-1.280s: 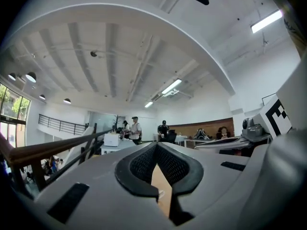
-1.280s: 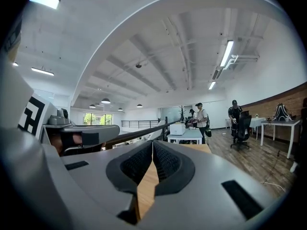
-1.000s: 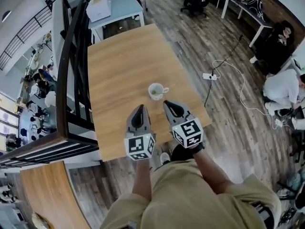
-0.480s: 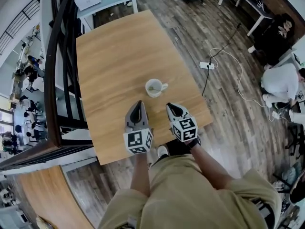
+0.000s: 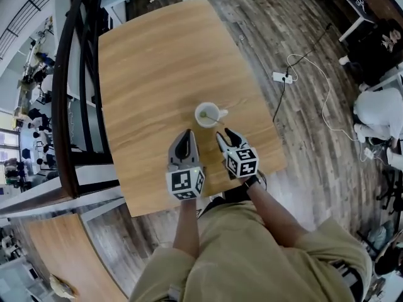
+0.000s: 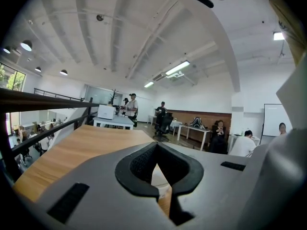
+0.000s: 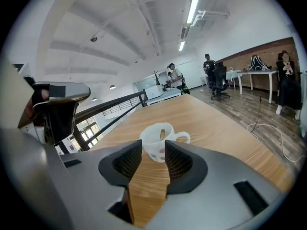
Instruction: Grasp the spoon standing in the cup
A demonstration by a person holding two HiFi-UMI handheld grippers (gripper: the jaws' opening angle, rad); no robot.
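Count: 1 cup (image 5: 207, 114) just ahead of the right gripper (image 5: 227, 134) fingers, 1 spoon (image 5: 214, 116) in it, 1 wooden table (image 5: 151, 74), 2 grippers (left gripper (image 5: 185, 137) closed, right jaws opening, nothing between), 1 power strip (image 5: 280, 77) on floor (image 5: 302, 30), well right of fingers.

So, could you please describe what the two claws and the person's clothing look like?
Both the left claw and right claw are grey wedge-shaped shells with black ribbed pads, each carrying a white cube printed with black square markers. No cables show. The person wears khaki clothing.
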